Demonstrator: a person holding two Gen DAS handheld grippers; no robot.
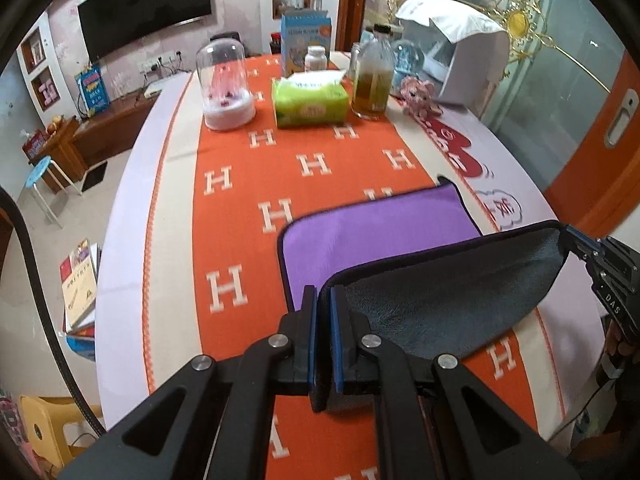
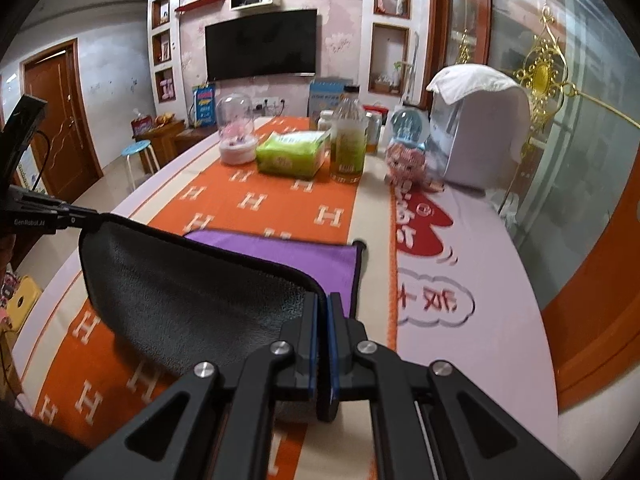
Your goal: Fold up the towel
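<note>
A towel, purple on one face [image 1: 376, 232] and dark grey on the other [image 1: 452, 296], lies partly on the orange table runner [image 1: 240, 208]. My left gripper [image 1: 324, 300] is shut on its near left corner. My right gripper [image 2: 322, 308] is shut on the near right corner; it also shows at the right of the left wrist view [image 1: 576, 240]. Both hold the near edge lifted above the table, so the grey underside [image 2: 192, 300] hangs between them. The far purple half [image 2: 280, 252] stays flat on the runner.
At the table's far end stand a glass dome [image 1: 226, 84], a green tissue pack [image 1: 308, 100], a bottle of yellowish liquid [image 1: 372, 80], a pink plush toy [image 1: 418, 94] and a white appliance [image 1: 460, 52]. A glass door [image 1: 560, 92] is on the right. A blue stool [image 1: 40, 180] stands on the left.
</note>
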